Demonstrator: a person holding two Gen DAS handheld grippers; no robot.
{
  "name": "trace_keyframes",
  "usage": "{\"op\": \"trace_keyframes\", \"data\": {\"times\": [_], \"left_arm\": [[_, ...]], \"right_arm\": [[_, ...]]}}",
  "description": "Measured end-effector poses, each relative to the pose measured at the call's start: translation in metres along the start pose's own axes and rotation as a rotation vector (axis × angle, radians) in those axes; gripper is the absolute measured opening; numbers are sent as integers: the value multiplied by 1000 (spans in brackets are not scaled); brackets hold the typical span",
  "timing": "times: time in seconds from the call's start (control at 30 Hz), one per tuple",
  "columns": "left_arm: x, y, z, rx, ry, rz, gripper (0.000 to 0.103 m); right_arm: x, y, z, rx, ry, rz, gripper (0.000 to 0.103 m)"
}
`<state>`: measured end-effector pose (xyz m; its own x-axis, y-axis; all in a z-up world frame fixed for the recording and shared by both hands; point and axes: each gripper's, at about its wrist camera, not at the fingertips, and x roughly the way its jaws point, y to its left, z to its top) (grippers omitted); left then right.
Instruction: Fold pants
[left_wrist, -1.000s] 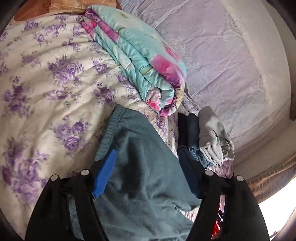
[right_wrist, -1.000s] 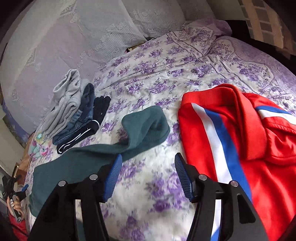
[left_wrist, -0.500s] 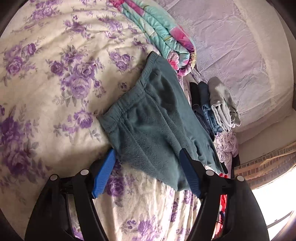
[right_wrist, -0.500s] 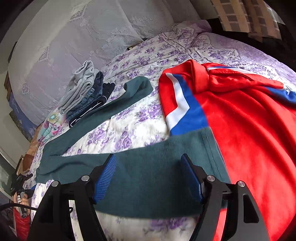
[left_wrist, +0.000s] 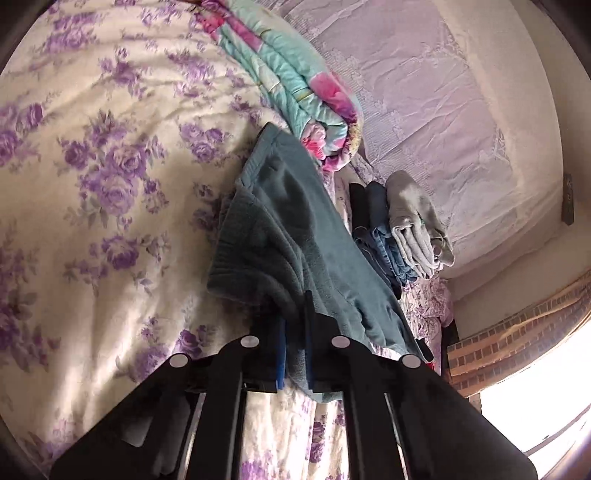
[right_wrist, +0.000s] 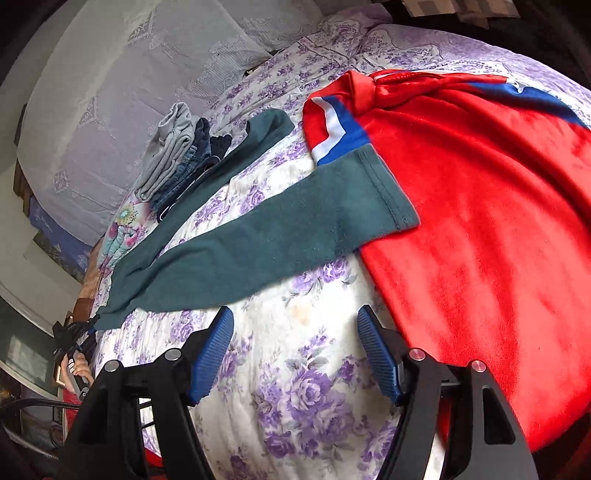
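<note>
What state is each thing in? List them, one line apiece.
Green pants: unfolded, legs spread apart on the bed, one hem lying on the red garment.
Left tongs: shut on the pants' waist end.
Right tongs: open, closing slightly, nothing between them.
Red garment: spread out, unfolded.
Pile of clothes: folded, stacked.
Floral blanket: folded.

Left gripper (left_wrist: 293, 325) clamped tight on fabric, pointing downward. Right gripper (right_wrist: 295, 347) jaws apart, closing slightly, nothing between them.
</note>
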<state>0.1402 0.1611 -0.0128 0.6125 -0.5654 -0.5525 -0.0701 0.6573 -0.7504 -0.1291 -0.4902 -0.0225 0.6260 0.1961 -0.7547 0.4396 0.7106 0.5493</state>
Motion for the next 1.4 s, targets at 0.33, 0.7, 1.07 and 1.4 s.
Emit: {"op": "trace_keyframes", "data": {"times": [0.33,0.7,1.07,1.4], "left_arm": [[-64,-10,10,-21,-75,-38,1],[-77,32,-35,-60,34,56,1],[3,27,-21,-117,0,36,40],[-22,28,-13,-138,-100,4,2]], "right_arm": [[22,1,64,75,-112,151,2],[16,-41,59,89,-66,30,2],[24,-46,51,111,-72,49,2],[24,-45,51,115,-79,65,2]]}}
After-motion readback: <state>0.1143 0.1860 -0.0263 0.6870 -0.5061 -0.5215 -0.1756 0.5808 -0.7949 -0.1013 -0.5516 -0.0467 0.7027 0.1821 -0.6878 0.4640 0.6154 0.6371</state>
